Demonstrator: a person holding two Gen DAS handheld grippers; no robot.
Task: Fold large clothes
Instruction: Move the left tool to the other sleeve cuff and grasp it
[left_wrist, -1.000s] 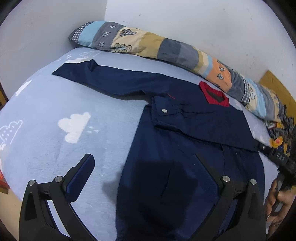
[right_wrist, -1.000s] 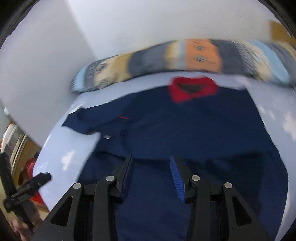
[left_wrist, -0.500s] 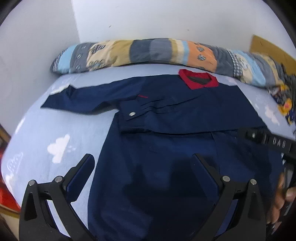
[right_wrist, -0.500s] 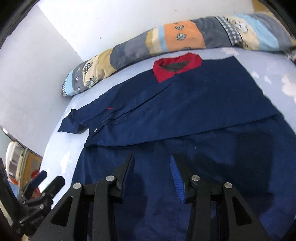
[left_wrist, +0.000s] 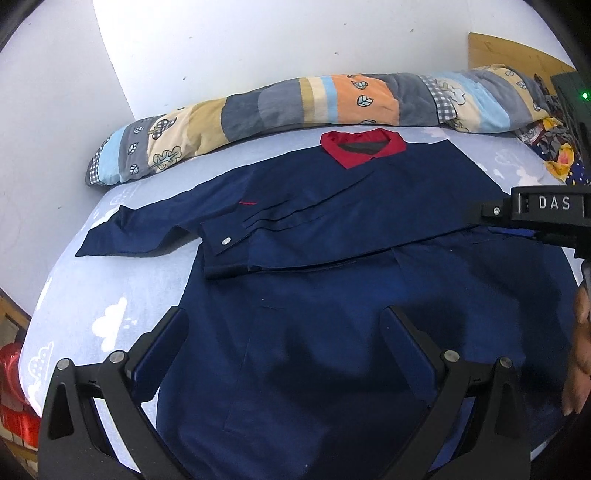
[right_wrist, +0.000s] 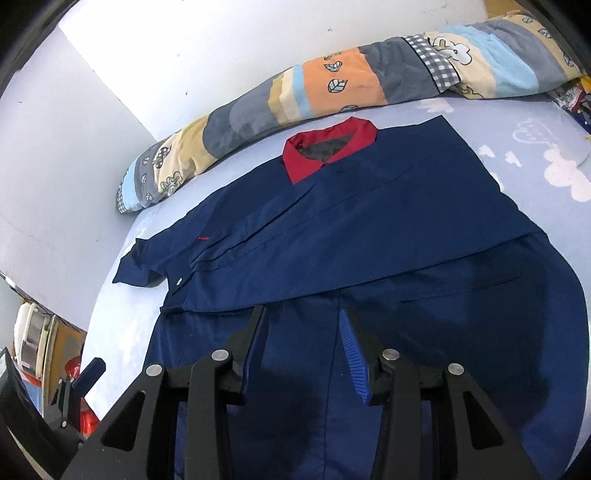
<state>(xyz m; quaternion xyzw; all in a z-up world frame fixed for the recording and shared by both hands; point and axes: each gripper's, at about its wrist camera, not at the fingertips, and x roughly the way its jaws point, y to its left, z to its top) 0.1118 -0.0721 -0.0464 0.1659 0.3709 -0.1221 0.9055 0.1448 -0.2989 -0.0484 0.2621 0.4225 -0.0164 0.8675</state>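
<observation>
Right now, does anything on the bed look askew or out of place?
One thing: the navy shirt is folded unevenly. One sleeve lies across its chest, while the other sleeve sticks out flat over the blue sheet. Nothing looks spilled or damaged.

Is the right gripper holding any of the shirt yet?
No, the right gripper hangs open above the navy shirt with no cloth between its fingers.

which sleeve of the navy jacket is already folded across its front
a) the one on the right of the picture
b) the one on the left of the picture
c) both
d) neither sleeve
a: the folded sleeve lies across the navy jacket with its snap cuff near the left, while the other sleeve lies stretched out on the bed sheet.
</observation>
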